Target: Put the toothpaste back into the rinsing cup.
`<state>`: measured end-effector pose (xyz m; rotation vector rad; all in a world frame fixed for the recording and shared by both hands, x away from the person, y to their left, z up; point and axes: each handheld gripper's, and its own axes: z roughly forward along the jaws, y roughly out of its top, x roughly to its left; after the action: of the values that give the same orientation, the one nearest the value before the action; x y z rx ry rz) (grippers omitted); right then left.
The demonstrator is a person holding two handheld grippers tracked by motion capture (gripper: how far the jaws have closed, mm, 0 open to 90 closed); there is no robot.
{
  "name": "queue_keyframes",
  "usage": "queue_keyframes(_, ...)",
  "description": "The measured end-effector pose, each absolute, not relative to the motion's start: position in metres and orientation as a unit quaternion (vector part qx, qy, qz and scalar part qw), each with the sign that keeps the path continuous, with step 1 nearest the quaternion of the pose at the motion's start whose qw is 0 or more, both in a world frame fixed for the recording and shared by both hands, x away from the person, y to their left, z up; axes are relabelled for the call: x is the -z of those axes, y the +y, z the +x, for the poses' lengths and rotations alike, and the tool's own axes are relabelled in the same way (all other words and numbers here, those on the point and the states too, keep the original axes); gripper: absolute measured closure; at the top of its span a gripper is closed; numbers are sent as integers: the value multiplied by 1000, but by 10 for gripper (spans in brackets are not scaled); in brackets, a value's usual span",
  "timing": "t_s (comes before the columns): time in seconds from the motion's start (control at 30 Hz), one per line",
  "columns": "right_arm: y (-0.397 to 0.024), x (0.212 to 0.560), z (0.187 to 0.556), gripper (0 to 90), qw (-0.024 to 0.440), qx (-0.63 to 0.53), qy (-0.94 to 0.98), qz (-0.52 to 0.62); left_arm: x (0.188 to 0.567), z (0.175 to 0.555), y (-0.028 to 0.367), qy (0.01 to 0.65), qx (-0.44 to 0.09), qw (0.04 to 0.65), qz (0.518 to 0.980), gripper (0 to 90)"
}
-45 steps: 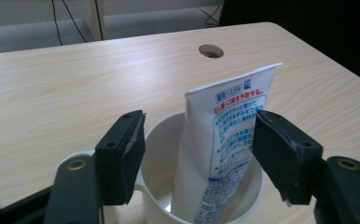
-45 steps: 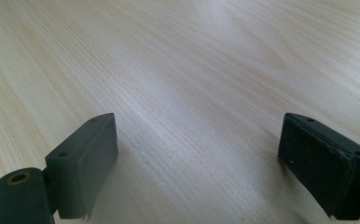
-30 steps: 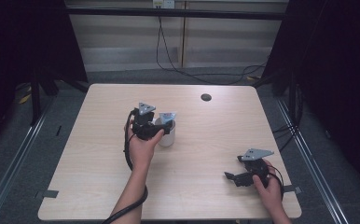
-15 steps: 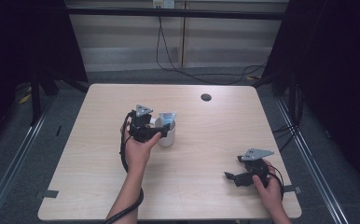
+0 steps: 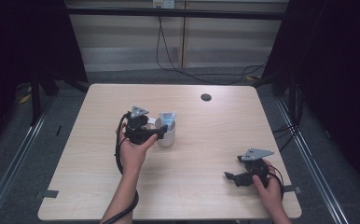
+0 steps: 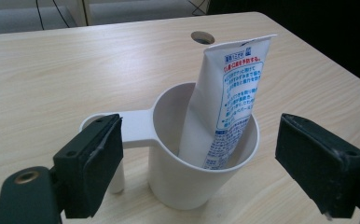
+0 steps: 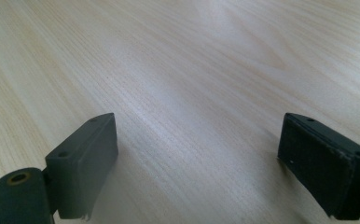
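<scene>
- My left gripper (image 6: 199,172) has its jaws spread wide, one on each side of the white cup (image 6: 201,158), clamping nothing.
- A toothpaste tube (image 6: 227,98) stands tilted inside the cup, near the middle of the table (image 5: 215,126).
- My right gripper (image 7: 197,168) is also spread apart, low over bare wood.

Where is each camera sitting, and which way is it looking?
High view: sits above the person's side, looking forward and down on the table; both forearms show, with the left gripper at the white cup and the right gripper near the corner.
Left gripper view: rides the left gripper, looking along its open jaws at the cup holding the toothpaste tube.
Right gripper view: rides the right gripper, facing bare tabletop between open jaws.
Shared: the high and left gripper views both show the cup, the tube and the table's round hole.
</scene>
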<state>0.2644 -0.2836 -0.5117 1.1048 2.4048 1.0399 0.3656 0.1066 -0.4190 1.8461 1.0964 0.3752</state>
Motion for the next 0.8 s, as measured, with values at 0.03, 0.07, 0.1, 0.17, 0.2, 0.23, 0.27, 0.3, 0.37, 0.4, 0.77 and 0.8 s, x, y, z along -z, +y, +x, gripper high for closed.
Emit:
queue_keyframes(0.03,-284,512,264,114,149,-362,836,384,419,366,107,446,-153,463,751,146)
queue_keyframes(0.07,-284,512,264,114,149,-362,836,384,419,365,108,445,-153,462,751,145)
queue_keyframes(0.1,-284,512,264,114,149,-362,836,384,419,365,109,444,-153,462,752,145)
queue_keyframes(0.17,-284,512,264,115,148,-362,836,384,419,364,110,442,-153,460,755,138)
queue_keyframes(0.2,-284,512,264,114,148,-362,836,384,419,363,111,441,-150,463,754,127)
queue_keyframes(0.23,-284,512,264,114,148,-362,836,384,419,362,112,442,-149,465,753,127)
queue_keyframes(0.27,-284,512,264,114,148,-362,836,384,419,362,112,440,-149,465,754,126)
queue_keyframes(0.3,-284,512,264,114,148,-362,836,384,419,362,113,437,-149,465,755,124)
queue_keyframes(0.37,-284,512,264,115,149,-362,836,384,419,361,113,437,-146,467,755,116)
queue_keyframes(0.4,-284,512,264,114,148,-362,836,384,419,361,114,438,-144,467,754,116)
queue_keyframes(0.77,-284,512,264,114,148,-362,836,384,421,358,123,429,-138,454,769,113)
queue_keyframes(0.8,-284,512,264,115,148,-362,836,384,421,357,124,429,-138,452,770,113)
